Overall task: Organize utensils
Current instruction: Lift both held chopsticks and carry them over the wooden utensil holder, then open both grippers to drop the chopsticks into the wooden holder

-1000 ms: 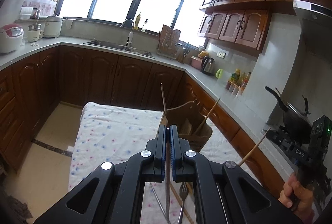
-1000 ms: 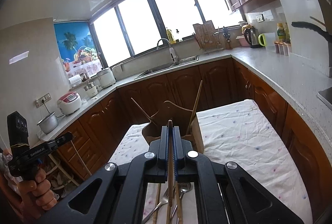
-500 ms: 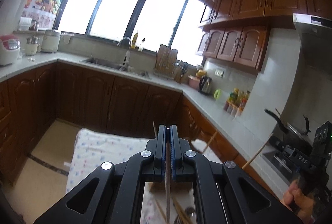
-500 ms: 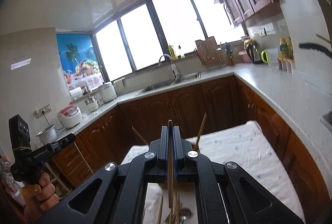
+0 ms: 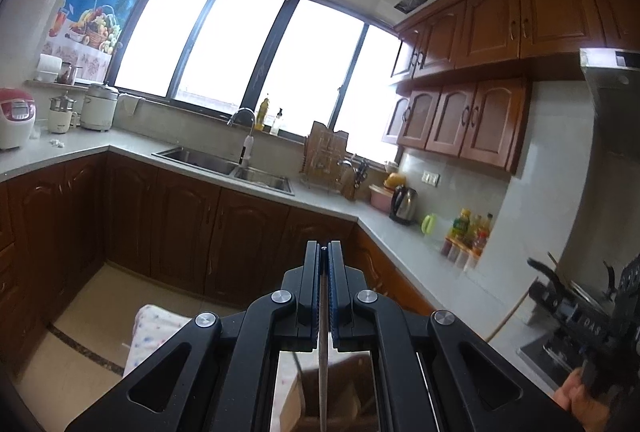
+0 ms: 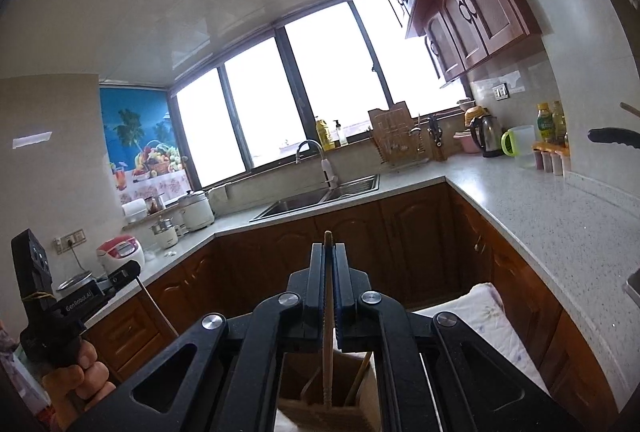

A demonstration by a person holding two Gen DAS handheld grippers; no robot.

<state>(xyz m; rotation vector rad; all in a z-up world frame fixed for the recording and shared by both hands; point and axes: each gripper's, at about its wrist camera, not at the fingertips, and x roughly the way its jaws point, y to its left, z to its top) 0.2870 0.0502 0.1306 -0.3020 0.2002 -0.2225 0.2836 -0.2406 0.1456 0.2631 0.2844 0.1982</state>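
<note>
My left gripper point(image 5: 324, 252) is shut on a thin metal utensil handle point(image 5: 323, 372) that hangs down over the brown wooden holder point(image 5: 344, 384). My right gripper point(image 6: 329, 252) is shut on a wooden chopstick point(image 6: 328, 344) whose lower end reaches into the same holder point(image 6: 328, 396), where other sticks stand. The right gripper shows at the right edge of the left wrist view point(image 5: 580, 316), with its chopstick below it. The left gripper shows at the left of the right wrist view point(image 6: 60, 304).
The holder stands on a table with a flowered cloth point(image 5: 154, 336), also in the right wrist view point(image 6: 480, 316). Brown cabinets and a grey counter point(image 6: 540, 208) with a sink point(image 5: 228, 164) surround it. A pan point(image 5: 576, 288) sits on the stove at right.
Both grippers have risen and tilted up with their utensils still held. The table and the loose fork and sticks on it have dropped out of view.
</note>
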